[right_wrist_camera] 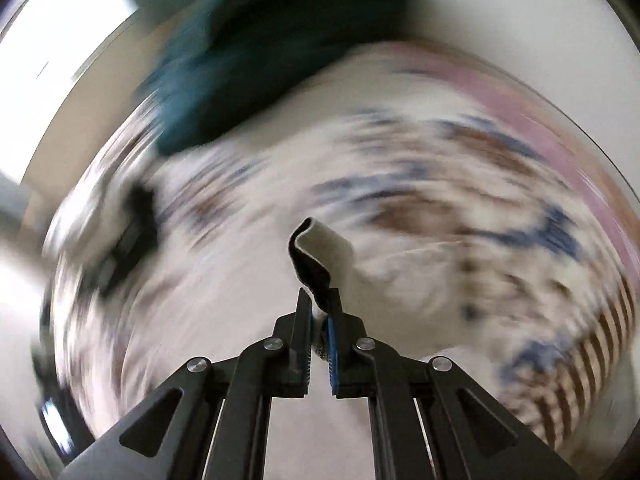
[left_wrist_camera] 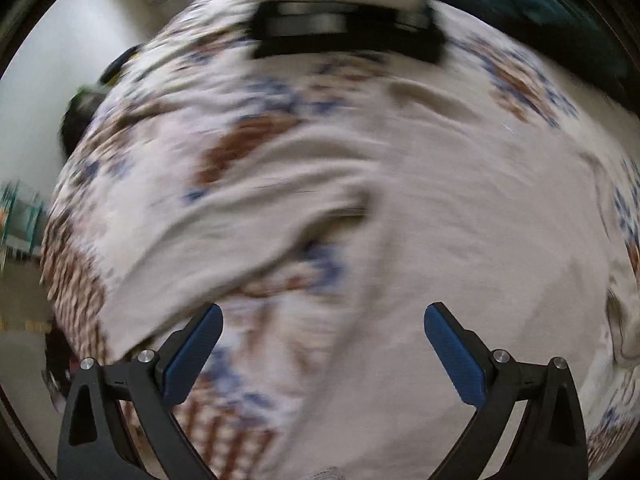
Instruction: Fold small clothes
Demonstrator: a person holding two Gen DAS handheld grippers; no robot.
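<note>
A beige garment (left_wrist_camera: 460, 208) lies spread on a floral bedsheet (left_wrist_camera: 168, 128), one sleeve reaching left. My left gripper (left_wrist_camera: 322, 316) is open and empty, hovering just above the garment near its lower edge. In the right wrist view my right gripper (right_wrist_camera: 319, 300) is shut on a fold of the beige garment (right_wrist_camera: 320, 248), whose edge stands up between the fingers. Both views are blurred by motion.
A black device (left_wrist_camera: 344, 28) lies at the far side of the bed. A dark teal cloth (left_wrist_camera: 540, 0) sits at the far right, and it also shows in the right wrist view (right_wrist_camera: 260, 48). The bed edge drops off at the left (left_wrist_camera: 60, 280).
</note>
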